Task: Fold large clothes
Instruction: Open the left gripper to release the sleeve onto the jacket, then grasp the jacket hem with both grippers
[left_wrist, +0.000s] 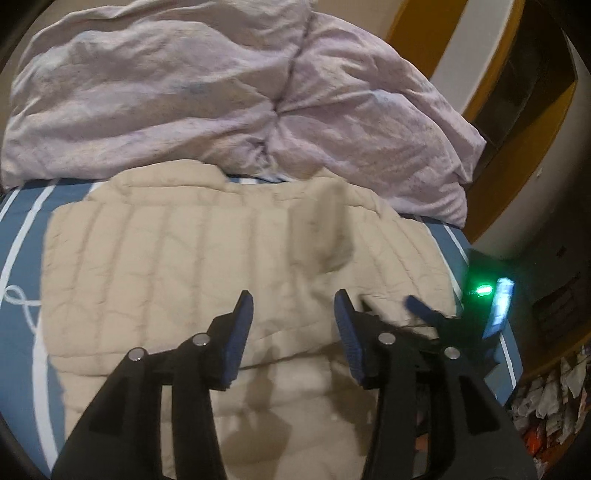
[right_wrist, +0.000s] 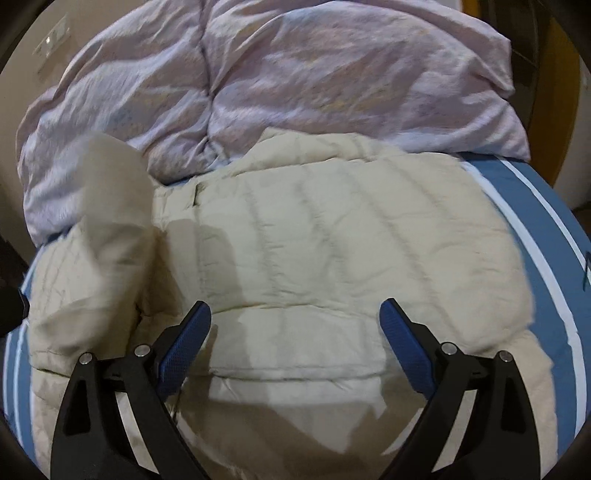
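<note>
A beige quilted puffer jacket (left_wrist: 192, 258) lies spread on the blue bed sheet (left_wrist: 22, 236); it also fills the right wrist view (right_wrist: 332, 251). A blurred part of the jacket, perhaps a sleeve (right_wrist: 110, 206), is raised at the left of the right wrist view and shows in the left wrist view (left_wrist: 325, 229). My left gripper (left_wrist: 293, 306) is open and empty just above the jacket. My right gripper (right_wrist: 295, 314) is open wide and empty above the jacket's middle. The right gripper's blue finger (left_wrist: 421, 308) shows in the left wrist view, at the jacket's right edge.
A crumpled lilac duvet (left_wrist: 221, 92) is heaped at the far side of the bed, also in the right wrist view (right_wrist: 295, 74). The bed's right edge (left_wrist: 506, 350) drops to a dark floor with clutter (left_wrist: 550, 402). An orange-framed wall opening (left_wrist: 517, 92) stands at the back right.
</note>
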